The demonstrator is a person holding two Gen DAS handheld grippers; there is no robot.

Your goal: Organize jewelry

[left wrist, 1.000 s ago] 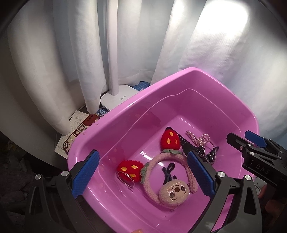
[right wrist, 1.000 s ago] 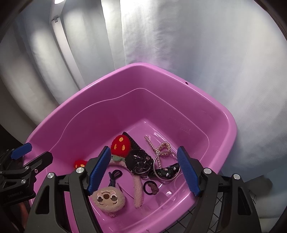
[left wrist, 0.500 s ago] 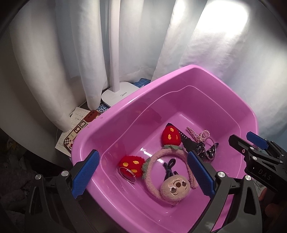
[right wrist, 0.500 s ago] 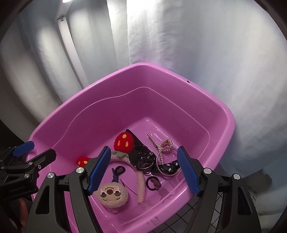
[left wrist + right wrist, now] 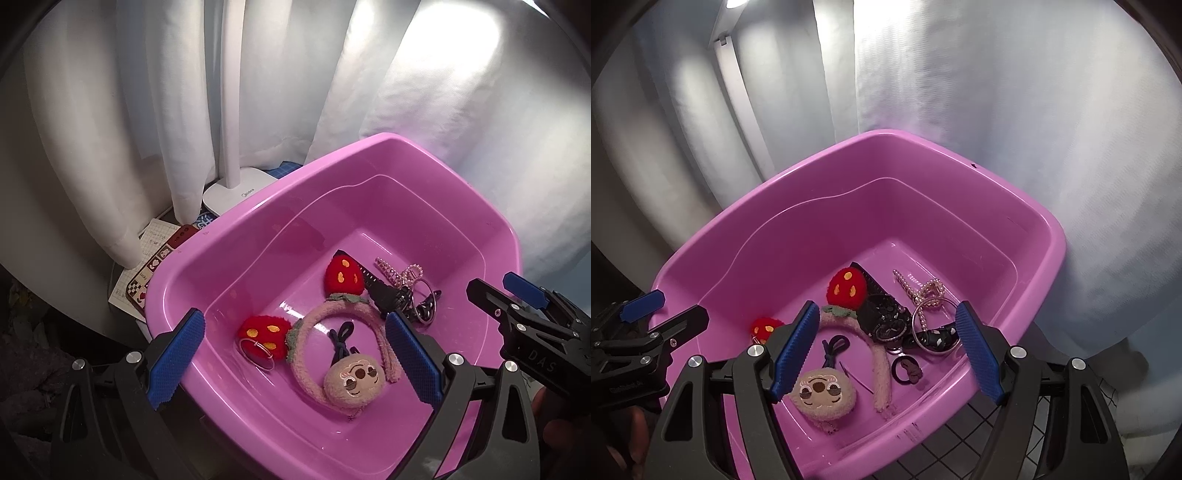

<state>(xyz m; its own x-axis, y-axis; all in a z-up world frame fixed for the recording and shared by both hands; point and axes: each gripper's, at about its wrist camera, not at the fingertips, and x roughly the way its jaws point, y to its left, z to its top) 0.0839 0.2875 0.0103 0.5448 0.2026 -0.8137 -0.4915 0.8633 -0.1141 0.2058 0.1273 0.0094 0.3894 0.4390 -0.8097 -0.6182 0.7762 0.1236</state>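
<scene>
Pink basin (image 5: 1027,236) tilted toward both cameras, all jewelry pooled on its floor near the low front wall. Plush headband (image 5: 875,339) with two red strawberry ears and a tan sloth-face puff lying flat; dark hair tie (image 5: 833,345) inside its arc; thin silver ring (image 5: 257,353) leaning on the nearer strawberry. To the right, a tangle: black watch (image 5: 886,317), pearl strand (image 5: 916,291), large metal ring (image 5: 932,325), dark patterned clip under that ring, small black hair tie with brown bow (image 5: 907,371) just beside. Left gripper (image 5: 291,363) spread wide, empty, hovering above the front rim over the headband. Right gripper (image 5: 886,350) likewise spread wide, empty, above the watch and headband leg. Unclear from this scene alone whether pieces lie gathered here as the sorted result or wait to be lifted out; fits either. If a pick follows: better to single out a loose piece at the edge of the pile, such as the bow tie or the silver ring, than to reach into the knot of watch, pearls and ring. Likely snag risk there, pearls threaded through the metal ring. Approach from straight above, fingers across the narrow side, closing low against the slick plastic floor. Thin wire rings apt to slip or skate. White lamp base (image 5: 236,192) and papers outside the basin on the desk, out of the way.
</scene>
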